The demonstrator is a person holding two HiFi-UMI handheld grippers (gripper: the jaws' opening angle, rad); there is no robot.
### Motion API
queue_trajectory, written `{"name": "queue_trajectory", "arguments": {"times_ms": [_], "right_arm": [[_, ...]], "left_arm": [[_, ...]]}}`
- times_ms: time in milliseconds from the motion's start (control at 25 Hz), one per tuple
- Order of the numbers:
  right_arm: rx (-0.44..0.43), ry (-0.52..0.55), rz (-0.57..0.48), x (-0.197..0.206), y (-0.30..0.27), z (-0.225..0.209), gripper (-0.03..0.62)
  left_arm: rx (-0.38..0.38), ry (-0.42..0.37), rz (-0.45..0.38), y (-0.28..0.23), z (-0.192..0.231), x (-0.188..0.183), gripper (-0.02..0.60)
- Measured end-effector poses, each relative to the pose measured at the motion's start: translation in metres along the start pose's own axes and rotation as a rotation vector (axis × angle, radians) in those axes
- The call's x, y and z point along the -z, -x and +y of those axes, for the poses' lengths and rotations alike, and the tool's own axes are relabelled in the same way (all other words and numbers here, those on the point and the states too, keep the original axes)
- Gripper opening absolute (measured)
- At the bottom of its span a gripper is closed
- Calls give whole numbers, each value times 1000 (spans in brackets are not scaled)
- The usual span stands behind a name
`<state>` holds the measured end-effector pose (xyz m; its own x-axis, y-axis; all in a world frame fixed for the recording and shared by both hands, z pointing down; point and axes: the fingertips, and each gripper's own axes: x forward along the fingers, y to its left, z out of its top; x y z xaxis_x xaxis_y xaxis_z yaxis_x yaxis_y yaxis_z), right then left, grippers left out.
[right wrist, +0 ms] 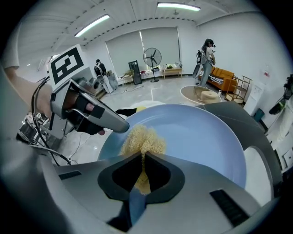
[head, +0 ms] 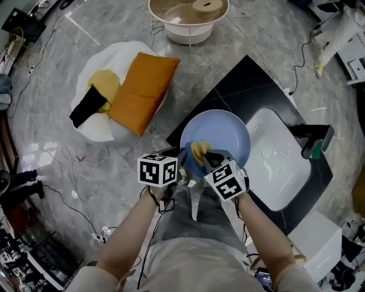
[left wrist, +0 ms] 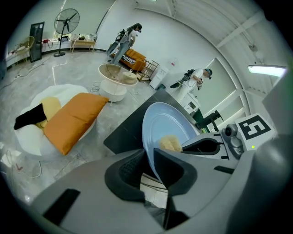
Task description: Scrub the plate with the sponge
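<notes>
A light blue plate [head: 225, 134] is held tilted above the black counter [head: 245, 80], beside the sink. My left gripper [head: 185, 162] is shut on its near rim; in the left gripper view the plate [left wrist: 167, 123] runs edge-on between the two jaws of the left gripper [left wrist: 149, 167]. My right gripper [head: 208, 157] is shut on a yellow sponge [head: 199, 151] with a blue backing. The sponge [right wrist: 142, 139] is pressed against the plate's face [right wrist: 201, 137] near its lower left part, just ahead of the right gripper [right wrist: 143, 160].
A white sink basin [head: 279, 159] is set into the counter at the right, with a dark faucet [head: 316, 142] behind it. On the floor lie a white beanbag with an orange cushion [head: 142, 91], a round white tub [head: 188, 17] and loose cables. People stand far off.
</notes>
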<state>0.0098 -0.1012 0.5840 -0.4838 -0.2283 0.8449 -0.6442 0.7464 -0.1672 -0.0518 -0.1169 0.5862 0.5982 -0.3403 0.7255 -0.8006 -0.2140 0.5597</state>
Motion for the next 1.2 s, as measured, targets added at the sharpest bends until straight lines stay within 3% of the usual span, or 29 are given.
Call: {"name": "queue_trajectory", "arguments": {"times_ms": [400,560,720,920,1200], "right_arm": [[38,31,-51,-44,-25,-28,44],[81,-5,-64,-52,-24,-51,44],[179,-42,-56,-43,-11,-86,44],[216,-7,52,-16,10,-108,43],[214,118,237,40,43,-95,43]], "left_arm": [[-33,-71,35,-2,-2,0,66],[-39,-30,18,-1,1,-5,57],[-35,-15,18,0,4,-8,52],[-78,-10,-5,-1,10,-17,34],[-147,-29,-52,0,15,-25,25]]}}
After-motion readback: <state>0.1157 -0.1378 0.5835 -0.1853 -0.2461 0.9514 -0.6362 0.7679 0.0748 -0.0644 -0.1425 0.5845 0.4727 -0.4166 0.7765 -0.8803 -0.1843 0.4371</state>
